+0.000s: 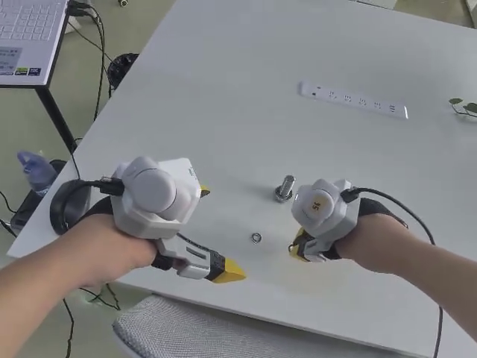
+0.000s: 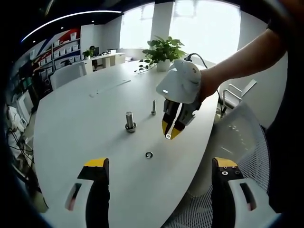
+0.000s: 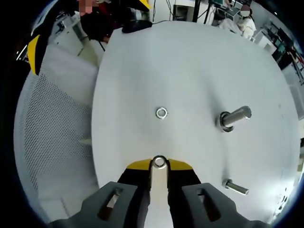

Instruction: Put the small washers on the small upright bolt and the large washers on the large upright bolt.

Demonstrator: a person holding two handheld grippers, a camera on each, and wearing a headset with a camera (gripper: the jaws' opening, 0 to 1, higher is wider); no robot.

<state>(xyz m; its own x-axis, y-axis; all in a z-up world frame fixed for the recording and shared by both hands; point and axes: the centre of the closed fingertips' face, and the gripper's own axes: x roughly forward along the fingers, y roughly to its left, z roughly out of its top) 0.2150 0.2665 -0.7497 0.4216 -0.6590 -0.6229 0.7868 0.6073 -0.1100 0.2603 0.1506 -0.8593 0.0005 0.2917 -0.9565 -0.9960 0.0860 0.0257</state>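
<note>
Head view: nearest me is my left gripper, its jaws spread wide and holding nothing. A loose washer lies on the table just past its tips, short of the right gripper.

Left gripper view: the large bolt and small bolt stand upright ahead of my jaws.

Right gripper view: narrow jaws pinch a second washer by its rim. I judge it light, rigid and slippery, and an edge grip leaves the hole free.
</note>
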